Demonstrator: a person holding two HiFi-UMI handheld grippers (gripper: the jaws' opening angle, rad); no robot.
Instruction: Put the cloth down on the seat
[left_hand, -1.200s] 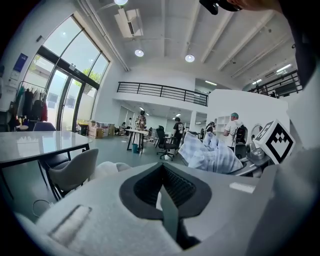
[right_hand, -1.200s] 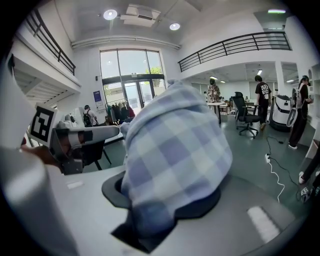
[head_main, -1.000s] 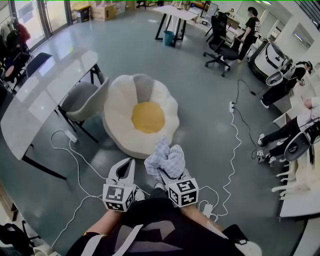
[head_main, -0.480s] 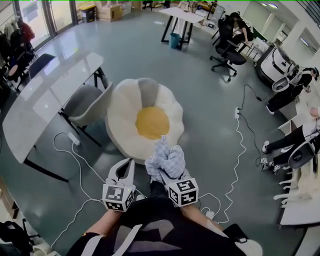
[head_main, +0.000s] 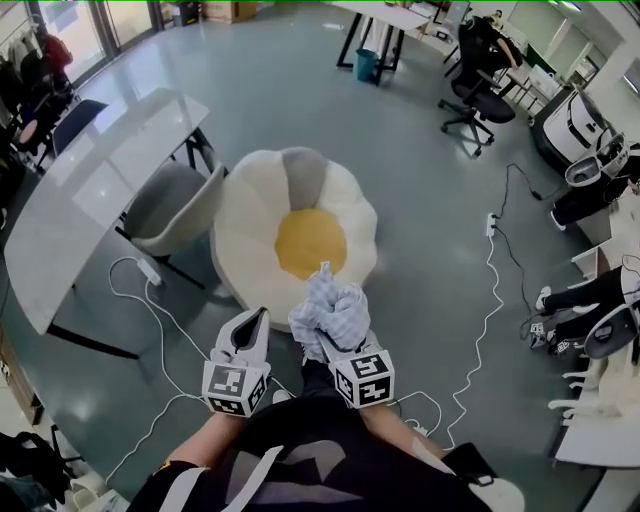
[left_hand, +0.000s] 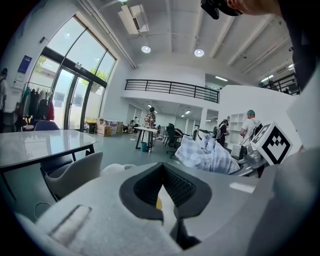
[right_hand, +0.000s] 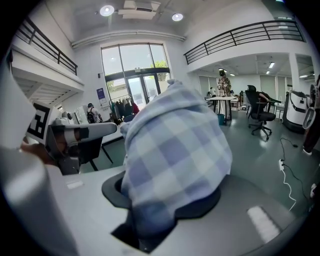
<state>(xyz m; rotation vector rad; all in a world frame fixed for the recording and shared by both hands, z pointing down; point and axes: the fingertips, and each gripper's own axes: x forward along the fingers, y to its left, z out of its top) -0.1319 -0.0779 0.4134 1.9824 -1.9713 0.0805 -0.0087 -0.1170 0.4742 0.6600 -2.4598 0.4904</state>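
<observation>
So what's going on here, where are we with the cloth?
A person holds a gripper in each hand. The right gripper is clamped on a bunched blue-checked cloth, held in the air just short of the near edge of the flower-shaped seat on the floor. The left gripper beside it is closed and carries nothing. The cloth is not yet on the seat.

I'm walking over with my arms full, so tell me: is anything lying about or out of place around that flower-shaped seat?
Yes. A loose white cable snakes over the floor left of the seat, and a power strip with its lead trails on the right. Both look like trip hazards. Nothing looks spilled or broken.
</observation>
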